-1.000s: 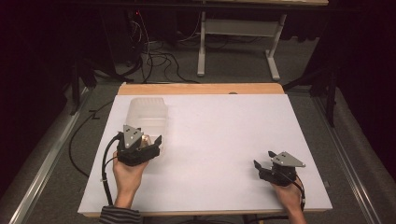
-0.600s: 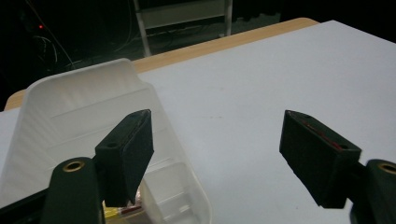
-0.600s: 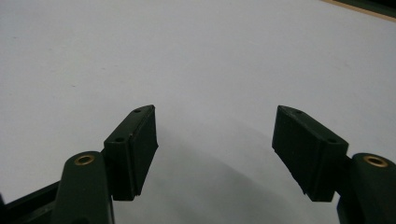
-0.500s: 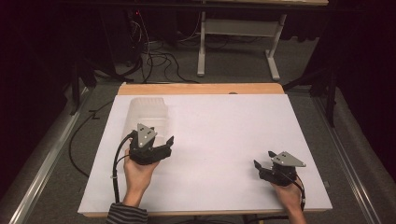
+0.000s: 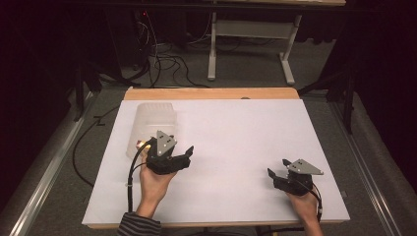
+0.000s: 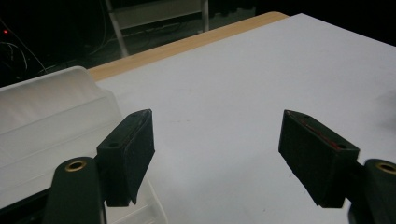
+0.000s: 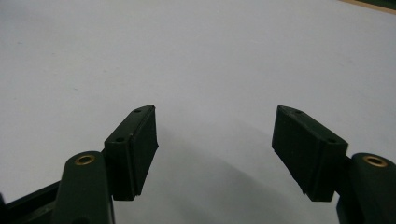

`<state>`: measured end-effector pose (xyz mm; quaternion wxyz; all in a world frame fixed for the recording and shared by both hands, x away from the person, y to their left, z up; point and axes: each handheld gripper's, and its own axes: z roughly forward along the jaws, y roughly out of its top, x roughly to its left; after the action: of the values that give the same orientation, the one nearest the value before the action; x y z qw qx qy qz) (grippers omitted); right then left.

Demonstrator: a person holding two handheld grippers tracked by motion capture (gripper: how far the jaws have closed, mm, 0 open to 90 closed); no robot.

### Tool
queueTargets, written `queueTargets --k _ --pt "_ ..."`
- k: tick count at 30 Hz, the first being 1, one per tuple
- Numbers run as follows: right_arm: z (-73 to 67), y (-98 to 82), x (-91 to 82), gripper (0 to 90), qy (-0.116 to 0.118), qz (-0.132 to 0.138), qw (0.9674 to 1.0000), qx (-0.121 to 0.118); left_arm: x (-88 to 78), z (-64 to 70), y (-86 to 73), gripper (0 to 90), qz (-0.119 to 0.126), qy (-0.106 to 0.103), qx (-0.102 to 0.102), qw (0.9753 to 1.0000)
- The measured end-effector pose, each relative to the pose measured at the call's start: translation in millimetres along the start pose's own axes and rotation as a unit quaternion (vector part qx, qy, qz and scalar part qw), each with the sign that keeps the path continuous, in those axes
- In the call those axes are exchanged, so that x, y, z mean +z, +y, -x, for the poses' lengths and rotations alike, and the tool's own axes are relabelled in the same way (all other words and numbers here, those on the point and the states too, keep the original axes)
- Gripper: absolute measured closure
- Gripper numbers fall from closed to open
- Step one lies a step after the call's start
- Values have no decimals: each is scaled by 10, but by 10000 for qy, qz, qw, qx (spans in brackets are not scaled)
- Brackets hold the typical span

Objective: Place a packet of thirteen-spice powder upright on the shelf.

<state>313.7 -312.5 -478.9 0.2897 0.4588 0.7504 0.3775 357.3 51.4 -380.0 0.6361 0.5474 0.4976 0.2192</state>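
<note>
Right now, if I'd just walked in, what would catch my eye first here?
Probably the two black grippers held by a person's hands near the front of the white table: the left gripper beside a clear plastic bin lying at the table's left, the right gripper alone on bare white. Both have their jaws wide open, holding nothing.

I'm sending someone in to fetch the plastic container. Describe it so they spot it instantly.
Start at the white-topped table and go to its far left corner. There lies a translucent, whitish plastic container, just beyond the left hand-held gripper. It is the only pale, see-through item; both grippers are black.
</note>
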Motion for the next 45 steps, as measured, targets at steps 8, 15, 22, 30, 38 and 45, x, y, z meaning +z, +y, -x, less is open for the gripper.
queueTargets --k 8,15,22,30,38,45 --pt "28 -1 -1 313 49 12 9999 110 18 67 -42 273 -47 -134 -40 9999" --pt "30 -2 -3 313 70 -3 9999 154 27 135 -81 273 -61 -246 -97 9996" --pt "30 -2 1 313 70 0 9999 137 35 184 -157 273 -149 -332 -112 9993" --pt "31 -2 -4 313 67 2 9999 138 45 254 -230 273 -214 -442 -116 9987" --pt "28 -1 2 313 57 -4 9999 142 51 274 -317 273 -298 -491 -178 9982" --pt "29 -1 2 313 58 -5 9999 128 44 313 -390 274 -356 -557 -222 9976"
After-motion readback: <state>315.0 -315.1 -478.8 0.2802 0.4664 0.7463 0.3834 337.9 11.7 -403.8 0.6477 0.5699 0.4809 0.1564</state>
